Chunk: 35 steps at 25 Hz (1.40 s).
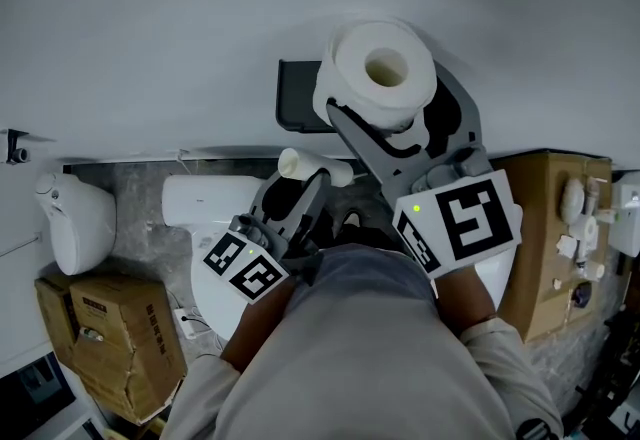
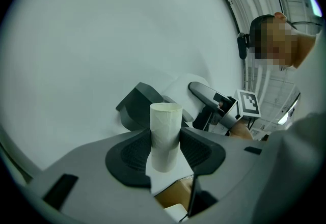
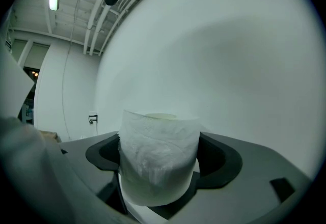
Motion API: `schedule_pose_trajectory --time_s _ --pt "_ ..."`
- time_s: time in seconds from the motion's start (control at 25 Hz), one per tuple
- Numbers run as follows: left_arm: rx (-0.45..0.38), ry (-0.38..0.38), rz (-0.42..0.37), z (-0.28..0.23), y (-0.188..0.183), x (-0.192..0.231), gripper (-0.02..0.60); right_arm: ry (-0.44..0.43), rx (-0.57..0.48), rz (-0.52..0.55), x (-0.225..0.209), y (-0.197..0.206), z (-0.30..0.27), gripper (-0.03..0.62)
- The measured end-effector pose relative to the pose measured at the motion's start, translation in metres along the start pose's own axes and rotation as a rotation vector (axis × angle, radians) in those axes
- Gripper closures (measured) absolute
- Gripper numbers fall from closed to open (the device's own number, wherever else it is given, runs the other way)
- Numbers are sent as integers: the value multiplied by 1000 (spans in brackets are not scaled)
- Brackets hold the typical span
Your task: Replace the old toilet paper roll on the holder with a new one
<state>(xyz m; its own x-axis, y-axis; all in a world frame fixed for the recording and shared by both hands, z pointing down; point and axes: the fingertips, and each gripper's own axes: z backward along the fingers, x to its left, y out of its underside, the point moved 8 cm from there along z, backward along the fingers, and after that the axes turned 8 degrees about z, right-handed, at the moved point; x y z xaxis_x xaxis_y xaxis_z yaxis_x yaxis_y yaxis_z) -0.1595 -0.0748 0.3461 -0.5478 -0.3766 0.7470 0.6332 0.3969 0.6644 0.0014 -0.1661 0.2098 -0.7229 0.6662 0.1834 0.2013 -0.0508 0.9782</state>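
Observation:
A full white toilet paper roll (image 1: 383, 73) is held up in front of the wall, with my right gripper (image 1: 385, 106) shut on its sides. In the right gripper view the roll (image 3: 159, 159) fills the gap between both pads. The dark holder (image 1: 298, 96) is mounted on the wall just left of the roll. Lower and to the left, my left gripper (image 1: 305, 190) is shut on an empty cardboard tube (image 1: 300, 164). The left gripper view shows the tube (image 2: 165, 134) upright between the pads, with the holder (image 2: 136, 103) behind it.
A white toilet (image 1: 200, 203) stands below the grippers against the wall. At the left are a white bin (image 1: 75, 218) and a crumpled cardboard box (image 1: 115, 343). Another cardboard box (image 1: 545, 228) with small white items on it stands at the right.

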Motion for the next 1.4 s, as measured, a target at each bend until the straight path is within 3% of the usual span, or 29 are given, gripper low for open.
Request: schedule_pose_trajectory --time_s 0.52,0.92,1.12,1.4 --pt "56 35 6 -13 23 -15 408 -4 -107 -27 -9 -4 53 157" --pt "102 75 -5 -36 34 -29 408 81 -88 -124 -38 15 89 157" --pt "124 103 -20 -32 19 -29 408 132 -80 -152 -32 10 90 157" --pt "153 116 -44 -59 43 -49 408 192 -71 -243 -72 41 127 157"
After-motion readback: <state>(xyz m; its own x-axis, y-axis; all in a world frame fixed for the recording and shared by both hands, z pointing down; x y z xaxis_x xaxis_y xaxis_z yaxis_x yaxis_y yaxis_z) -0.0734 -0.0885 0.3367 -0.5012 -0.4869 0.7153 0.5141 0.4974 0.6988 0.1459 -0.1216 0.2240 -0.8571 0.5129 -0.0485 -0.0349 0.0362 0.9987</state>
